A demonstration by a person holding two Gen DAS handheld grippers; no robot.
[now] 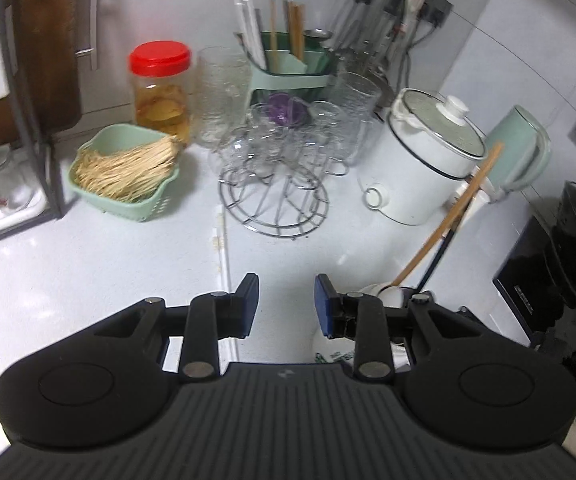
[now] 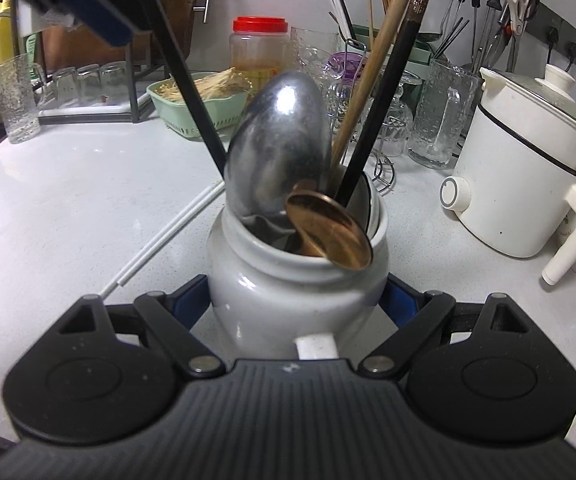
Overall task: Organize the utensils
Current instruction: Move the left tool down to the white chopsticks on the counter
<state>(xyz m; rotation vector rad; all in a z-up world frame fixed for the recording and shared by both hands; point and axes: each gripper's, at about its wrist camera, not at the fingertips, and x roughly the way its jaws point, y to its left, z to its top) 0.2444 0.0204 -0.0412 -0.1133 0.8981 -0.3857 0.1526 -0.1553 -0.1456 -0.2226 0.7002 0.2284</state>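
Note:
In the right wrist view a white ceramic jar stands on the counter, and my right gripper is shut on its body. In the jar stand a large metal spoon, a copper-coloured spoon, a wooden handle and black handles. My left gripper hangs open over the white counter with nothing between its fingers. The jar sits just right of it, partly hidden behind the right finger. A pair of white chopsticks lies on the counter left of the jar.
At the back stand a green utensil holder with chopsticks, a wire rack of glasses, a red-lidded jar and a green basket. A white cooker is at the right, with a black stove beyond it.

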